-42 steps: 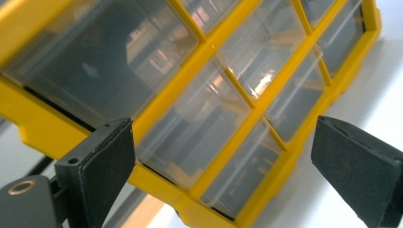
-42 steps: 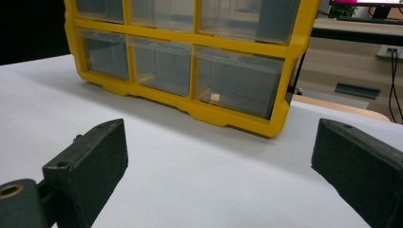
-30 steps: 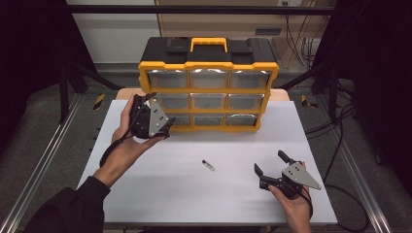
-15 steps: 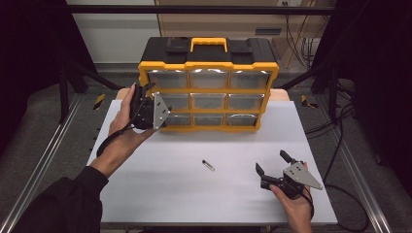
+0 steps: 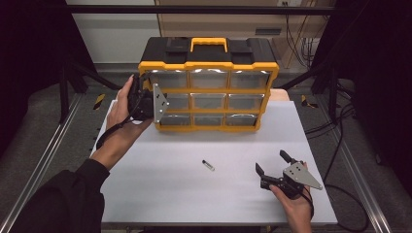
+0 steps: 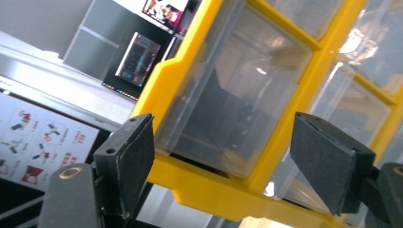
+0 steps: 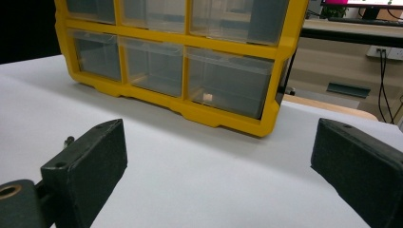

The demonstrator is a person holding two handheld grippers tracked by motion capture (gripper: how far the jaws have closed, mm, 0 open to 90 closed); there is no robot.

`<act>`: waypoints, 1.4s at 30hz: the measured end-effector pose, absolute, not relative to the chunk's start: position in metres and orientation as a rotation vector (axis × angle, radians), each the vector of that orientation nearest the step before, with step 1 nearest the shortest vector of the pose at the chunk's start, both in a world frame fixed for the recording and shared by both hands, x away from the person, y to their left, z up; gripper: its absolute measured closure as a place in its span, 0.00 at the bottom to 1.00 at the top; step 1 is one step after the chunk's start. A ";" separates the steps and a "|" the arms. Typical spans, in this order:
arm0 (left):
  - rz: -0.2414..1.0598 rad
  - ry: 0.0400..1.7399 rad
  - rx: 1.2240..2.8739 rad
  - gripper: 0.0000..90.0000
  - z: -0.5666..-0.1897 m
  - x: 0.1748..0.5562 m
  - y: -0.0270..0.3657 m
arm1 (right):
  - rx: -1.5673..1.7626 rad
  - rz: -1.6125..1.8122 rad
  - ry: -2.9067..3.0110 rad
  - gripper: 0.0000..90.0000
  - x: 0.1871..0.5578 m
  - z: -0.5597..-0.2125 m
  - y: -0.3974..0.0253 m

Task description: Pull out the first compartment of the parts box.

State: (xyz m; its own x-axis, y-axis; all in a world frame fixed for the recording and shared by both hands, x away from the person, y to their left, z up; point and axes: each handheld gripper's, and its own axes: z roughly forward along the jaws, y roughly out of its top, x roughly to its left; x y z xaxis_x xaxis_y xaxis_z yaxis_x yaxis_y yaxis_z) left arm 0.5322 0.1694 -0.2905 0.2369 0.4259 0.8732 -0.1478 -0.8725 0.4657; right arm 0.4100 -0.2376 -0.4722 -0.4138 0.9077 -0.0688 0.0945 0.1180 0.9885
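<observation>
Mostly dark room, black frame rails at both sides, cables on grey floor at right. White table (image 5: pixel 160 194) carries a yellow organizer (image 5: pixel 209 87) with clear drawers and black top, standing upright at the far edge. Left claw (image 5: pixel 145 103) at organizer's left side, jaws apart, straddling a left-column drawer (image 6: pixel 228 95). Right claw (image 5: pixel 272 162) open, low over table near right. Small vial (image 5: pixel 208 165) lies between, well apart from both.

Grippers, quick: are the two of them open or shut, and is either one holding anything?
Left gripper: open, holding nothing, jaws either side of a clear drawer of the yellow organizer.
Right gripper: open, holding nothing, low over the white table.
</observation>
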 end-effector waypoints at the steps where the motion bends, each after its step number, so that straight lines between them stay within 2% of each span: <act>1: 1.692 0.248 2.055 0.26 -0.290 0.532 0.170 | 0.992 1.377 1.651 0.05 0.410 -0.472 -0.238; 18: 1.909 0.106 2.017 0.52 -0.299 0.531 0.169 | 1.001 1.406 1.643 0.06 0.410 -0.471 -0.238; 42: 2.009 0.072 2.006 0.62 -0.309 0.538 0.174 | 0.982 1.392 1.650 0.07 0.409 -0.470 -0.237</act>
